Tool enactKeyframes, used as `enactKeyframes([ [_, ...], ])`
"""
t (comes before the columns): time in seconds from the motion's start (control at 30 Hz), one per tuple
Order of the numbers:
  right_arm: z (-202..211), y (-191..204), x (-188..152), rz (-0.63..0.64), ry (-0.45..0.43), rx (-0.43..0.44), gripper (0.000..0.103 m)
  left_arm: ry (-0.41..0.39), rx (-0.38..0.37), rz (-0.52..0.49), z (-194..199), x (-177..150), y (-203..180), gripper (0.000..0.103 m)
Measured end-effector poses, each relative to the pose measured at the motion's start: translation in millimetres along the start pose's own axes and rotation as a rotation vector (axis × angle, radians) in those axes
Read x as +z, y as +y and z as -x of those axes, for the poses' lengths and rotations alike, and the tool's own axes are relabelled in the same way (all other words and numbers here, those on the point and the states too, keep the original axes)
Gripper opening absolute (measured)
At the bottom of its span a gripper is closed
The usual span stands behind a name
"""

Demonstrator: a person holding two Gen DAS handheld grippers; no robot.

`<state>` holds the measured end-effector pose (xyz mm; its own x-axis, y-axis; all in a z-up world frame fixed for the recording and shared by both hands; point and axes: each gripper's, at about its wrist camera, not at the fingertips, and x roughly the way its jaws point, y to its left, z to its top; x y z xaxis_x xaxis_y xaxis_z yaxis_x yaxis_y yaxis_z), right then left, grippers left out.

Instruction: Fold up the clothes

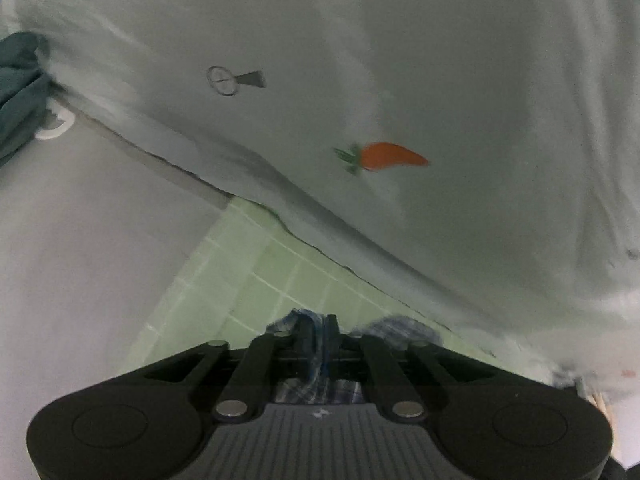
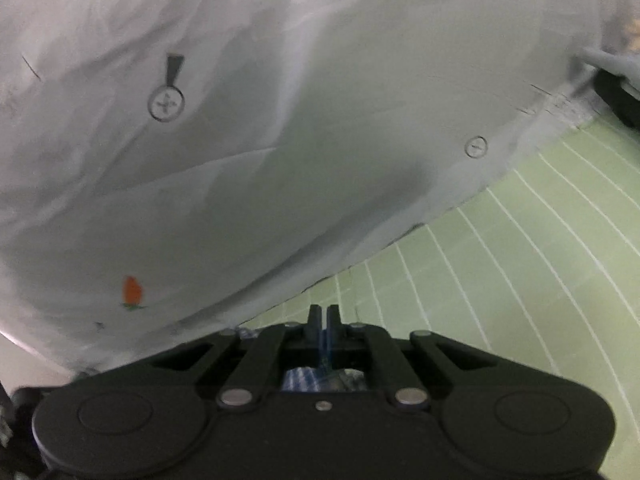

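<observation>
My left gripper (image 1: 320,322) is shut on blue plaid cloth (image 1: 400,330), which bunches around the fingertips and shows again behind the jaws. My right gripper (image 2: 324,314) is shut on the same kind of blue plaid cloth (image 2: 306,379), seen mostly behind the closed fingers. Both hold the cloth above a pale green gridded mat (image 1: 256,272), which also shows in the right wrist view (image 2: 500,260). Most of the plaid garment is hidden below the grippers.
A white sheet (image 1: 440,80) printed with an orange carrot (image 1: 390,156) and screw-like drawings lies beyond the mat; it also shows in the right wrist view (image 2: 280,140). A dark teal cloth (image 1: 18,88) sits at the far left. A dark object (image 2: 618,92) is at right.
</observation>
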<state>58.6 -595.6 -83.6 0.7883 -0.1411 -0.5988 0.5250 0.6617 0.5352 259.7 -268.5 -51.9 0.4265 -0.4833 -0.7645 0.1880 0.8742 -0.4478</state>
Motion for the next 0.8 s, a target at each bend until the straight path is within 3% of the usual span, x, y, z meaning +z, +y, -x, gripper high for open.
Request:
enactKeyframes([
  [0.07,-1,6,-1,0.044,-0.013,-0.032,0.013,-0.028,0.016,-0.026,6,0,1,0.031],
  [0.13,10,15,-8,0.122,-0.044,-0.084,0.05,-0.049,0.012,-0.057,17,-5,3,0.045],
  [0.27,38,33,-40,0.246,-0.067,-0.13,0.057,-0.025,0.036,-0.156,36,-35,0,0.068],
  [0.33,47,40,-62,0.264,-0.047,-0.123,0.077,0.0,0.069,-0.229,38,-56,-5,0.078],
  [0.47,49,52,-98,0.301,0.012,-0.126,0.087,0.05,0.143,-0.373,31,-96,-16,0.085],
  [0.53,42,56,-108,0.364,0.018,-0.168,0.094,0.046,0.182,-0.428,23,-109,-18,0.088],
  [0.7,19,53,-117,0.461,0.045,-0.276,0.099,0.07,0.238,-0.515,-3,-110,-16,0.095],
  [0.8,7,39,-105,0.409,0.073,-0.289,0.101,0.091,0.234,-0.545,-17,-104,-13,0.1],
])
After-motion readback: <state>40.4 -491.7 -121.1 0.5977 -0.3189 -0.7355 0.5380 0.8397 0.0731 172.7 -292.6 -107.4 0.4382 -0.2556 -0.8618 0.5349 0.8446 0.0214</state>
